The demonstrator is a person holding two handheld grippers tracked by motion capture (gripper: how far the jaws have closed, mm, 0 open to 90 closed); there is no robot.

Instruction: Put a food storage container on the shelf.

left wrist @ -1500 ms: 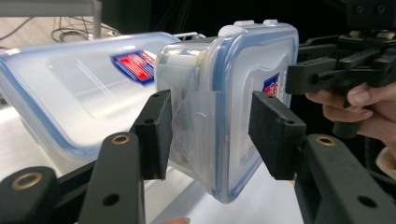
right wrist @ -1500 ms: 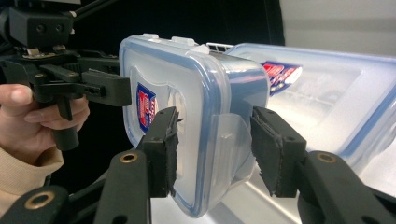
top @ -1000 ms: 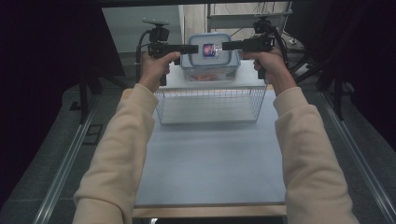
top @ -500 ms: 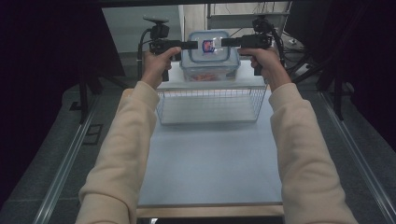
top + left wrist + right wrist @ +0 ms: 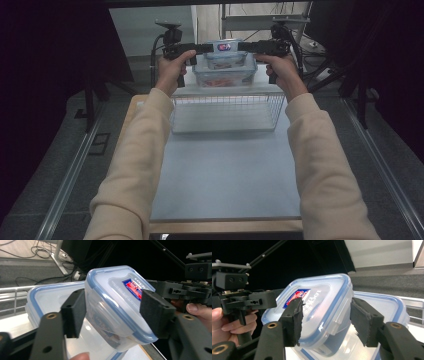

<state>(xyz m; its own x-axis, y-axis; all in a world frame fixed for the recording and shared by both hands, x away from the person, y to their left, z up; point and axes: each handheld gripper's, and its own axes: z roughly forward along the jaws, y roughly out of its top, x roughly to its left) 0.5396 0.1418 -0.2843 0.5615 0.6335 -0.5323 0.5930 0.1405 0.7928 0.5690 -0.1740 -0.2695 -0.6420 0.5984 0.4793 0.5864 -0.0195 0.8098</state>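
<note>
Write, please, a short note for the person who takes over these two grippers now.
Left gripper: open; jaws have just been opening, small box between them.
Right gripper: also open and just been opening, same box between its jaws, one pad clear of it.
Small box sits on the big box, behind the wire basket on the table.
Done: small box seems set down.
Left: probably draw both grippers away sideways.

Small lidded box [image 5: 224, 50] atop larger box [image 5: 225, 75]

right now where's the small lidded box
In the high view the small box sits at the far middle, on the bigger box, between both grippers, behind the wire basket.
</note>
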